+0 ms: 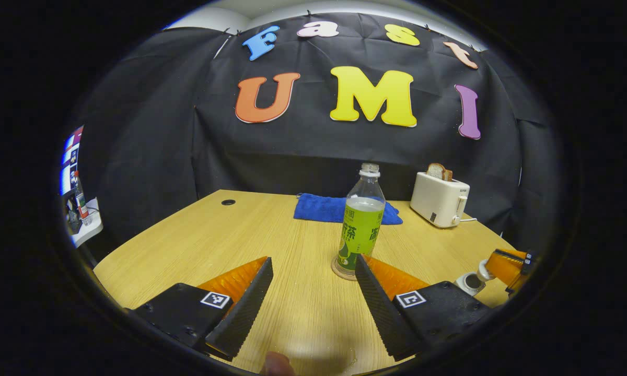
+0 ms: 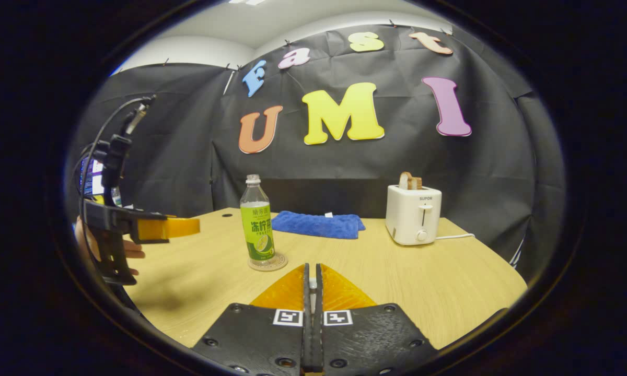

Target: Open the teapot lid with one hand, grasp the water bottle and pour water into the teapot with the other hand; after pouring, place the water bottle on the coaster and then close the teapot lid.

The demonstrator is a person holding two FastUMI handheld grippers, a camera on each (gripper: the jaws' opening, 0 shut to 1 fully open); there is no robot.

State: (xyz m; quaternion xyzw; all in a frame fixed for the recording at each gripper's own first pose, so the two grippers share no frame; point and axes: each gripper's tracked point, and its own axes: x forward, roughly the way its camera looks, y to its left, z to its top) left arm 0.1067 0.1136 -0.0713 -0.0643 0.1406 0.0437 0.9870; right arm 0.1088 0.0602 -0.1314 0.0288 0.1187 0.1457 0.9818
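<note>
Left gripper view shows the wooden table point(image 1: 198, 245) with a bottle point(image 1: 363, 224) upright near its middle. A toaster point(image 1: 439, 198) sits behind and to the right of the bottle, and a blue towel point(image 1: 318, 208) lies just behind it. The bottle, uncapped and part full, stands on the coaster point(image 1: 339, 272), so the pouring looks finished.

The left gripper point(image 1: 313, 297) is spread wide and empty, just in front of the bottle. Well to the right of the bottle is a small white teapot point(image 1: 470, 283), its mouth apparently uncovered.

The right gripper point(image 2: 312, 277) is pressed together, pinching what seems to be the lid point(image 1: 484, 269) by its knob.

Closing the pot is likely the step in hand. The lid should come down level and centred over the mouth, and the fingers should part only once it has seated.
</note>
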